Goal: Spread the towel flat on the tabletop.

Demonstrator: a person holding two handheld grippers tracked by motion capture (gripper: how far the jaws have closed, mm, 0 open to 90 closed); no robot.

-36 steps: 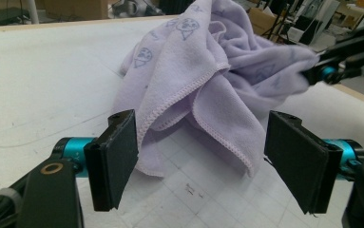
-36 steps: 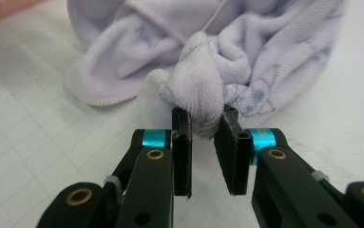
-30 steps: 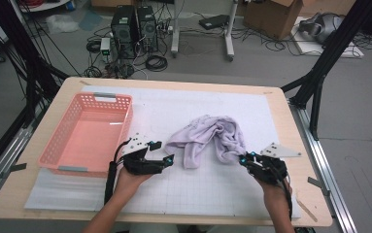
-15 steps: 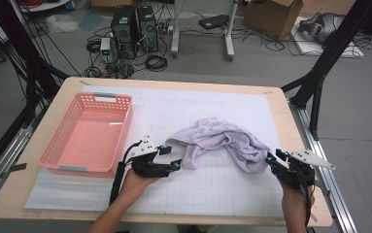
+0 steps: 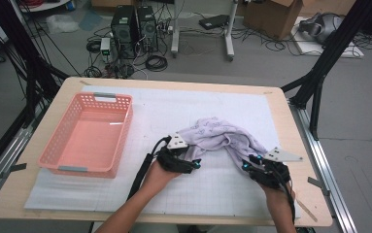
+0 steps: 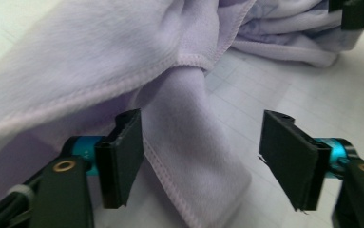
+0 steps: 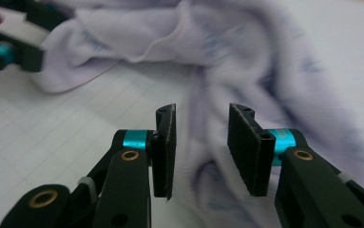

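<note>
A lavender towel (image 5: 217, 136) lies crumpled on the white gridded mat (image 5: 212, 191), right of centre. My left gripper (image 5: 193, 164) sits at the towel's near left corner. In the left gripper view (image 6: 201, 123) a hemmed fold (image 6: 189, 137) lies between the wide jaws against the left pad (image 6: 125, 156), unpinched; these jaws have just been closing slightly. My right gripper (image 5: 249, 164) is at the towel's near right end. In the right gripper view (image 7: 201, 114) its jaws stand apart over the cloth (image 7: 265, 61); they have just been opening, then narrowed a touch.
A pink plastic basket (image 5: 57, 141) stands at the left of the table, with nothing in it. The mat covers most of the wooden tabletop (image 5: 300, 126). Black frame legs and cables stand beyond the far edge.
My left gripper has slid right up to the towel's corner. My right gripper went out to the right, stretching the towel, then came back in; the cloth has bunched again.
</note>
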